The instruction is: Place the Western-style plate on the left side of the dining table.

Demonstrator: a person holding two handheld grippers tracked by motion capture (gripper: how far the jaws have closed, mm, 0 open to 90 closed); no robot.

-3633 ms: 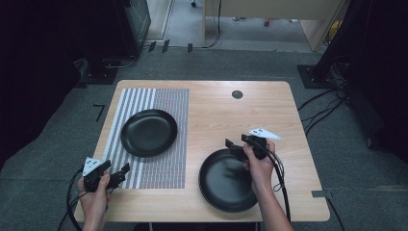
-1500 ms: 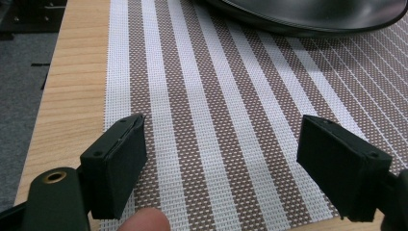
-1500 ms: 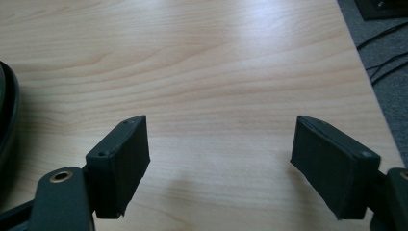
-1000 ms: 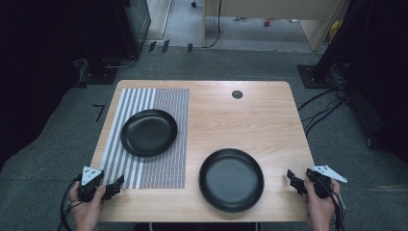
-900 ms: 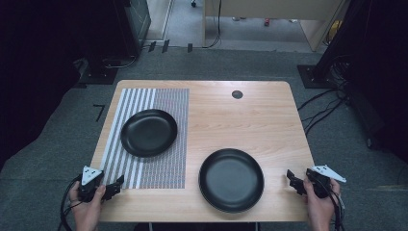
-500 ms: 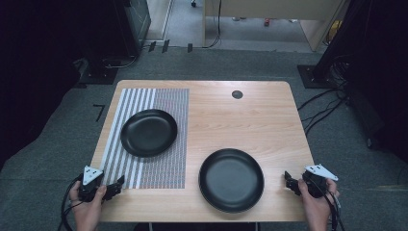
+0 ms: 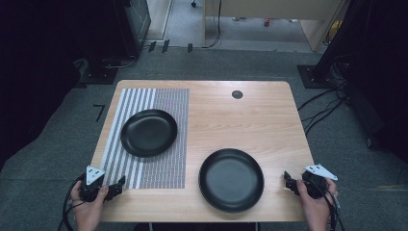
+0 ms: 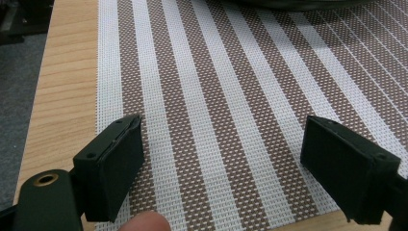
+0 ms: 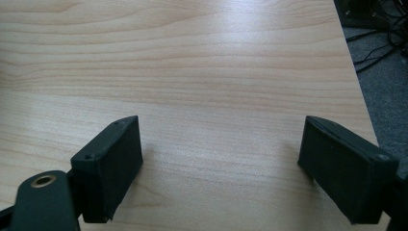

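Observation:
One black plate (image 7: 148, 132) rests on the striped placemat (image 7: 163, 101) at the table's left. A second black plate (image 7: 231, 179) lies on bare wood near the front edge. My left gripper (image 7: 115, 185) is held at the front left corner, open and empty, its jaws over the placemat (image 8: 216, 96) in the left gripper view (image 8: 221, 163). A plate rim (image 8: 298, 4) shows at that view's top. At the front right corner my right gripper (image 7: 287, 182) is open and empty over bare wood (image 9: 192, 72), right of the near plate; its jaws stand wide apart (image 9: 221, 163).
The wooden table (image 7: 240, 120) has a small black round spot (image 7: 237, 94) near its far edge. Grey carpet surrounds it, with cables (image 7: 322, 110) on the floor to the right and dark equipment behind.
My right gripper has left the near plate and drawn back to the front right corner, then edged slightly left. The left gripper slid a little toward the person. Both plates stayed put.

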